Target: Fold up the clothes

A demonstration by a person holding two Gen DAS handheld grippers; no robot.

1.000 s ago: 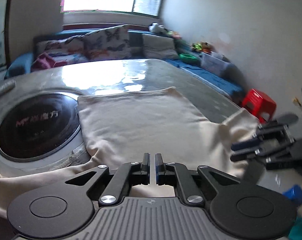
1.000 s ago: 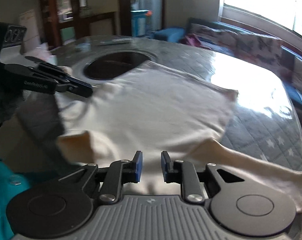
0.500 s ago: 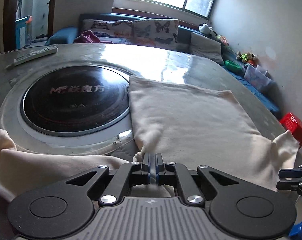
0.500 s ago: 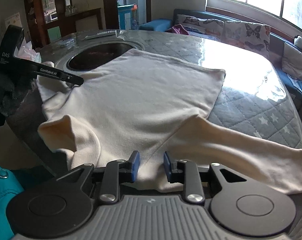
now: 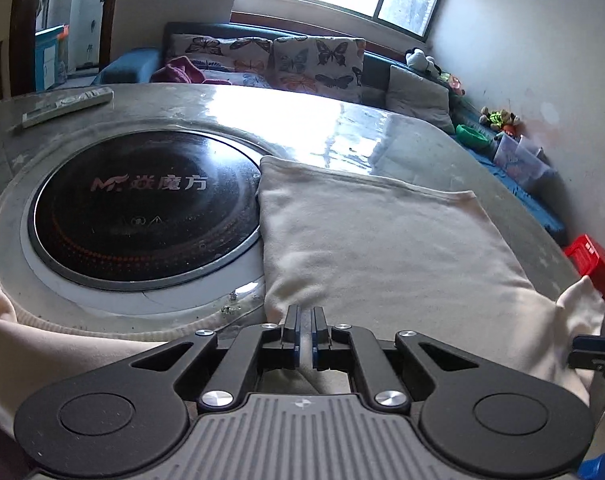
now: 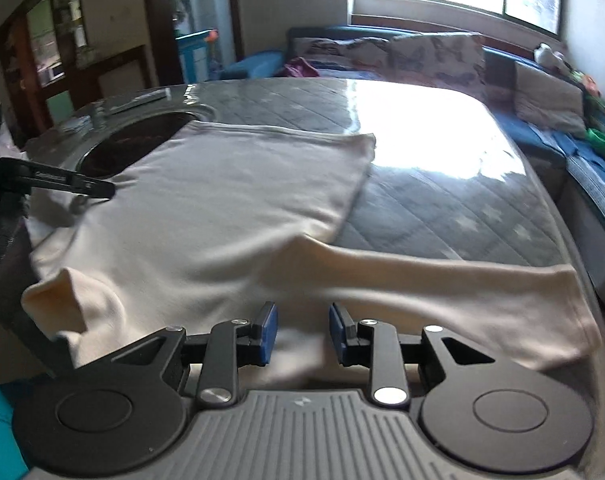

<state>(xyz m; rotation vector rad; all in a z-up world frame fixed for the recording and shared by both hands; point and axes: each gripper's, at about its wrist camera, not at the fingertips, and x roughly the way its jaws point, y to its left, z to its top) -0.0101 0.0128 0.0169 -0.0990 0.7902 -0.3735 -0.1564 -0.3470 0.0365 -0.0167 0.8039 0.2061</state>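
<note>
A cream long-sleeved top [image 5: 382, 248] lies spread on the round table, its hem toward the window. It also fills the right wrist view [image 6: 230, 208], one sleeve [image 6: 442, 280] stretched out to the right. My left gripper [image 5: 304, 320] is shut on the top's near edge by the left shoulder. My right gripper [image 6: 300, 328] is open, its jaws over the near edge of the top by the right shoulder, holding nothing. The left gripper shows in the right wrist view [image 6: 102, 190] at the far left, and the right gripper's fingers [image 5: 590, 346] at the right edge of the left wrist view.
A round black induction hob [image 5: 142, 208] is set in the table [image 6: 442, 152] to the left of the top. A remote control [image 5: 68, 106] lies at the table's far left. A sofa with butterfly cushions [image 5: 286, 58] stands behind, a red stool [image 5: 592, 266] at the right.
The right gripper's jaws have opened wider over the near edge of the top. The left gripper has stayed shut on the cloth and swung its view further left over the hob.
</note>
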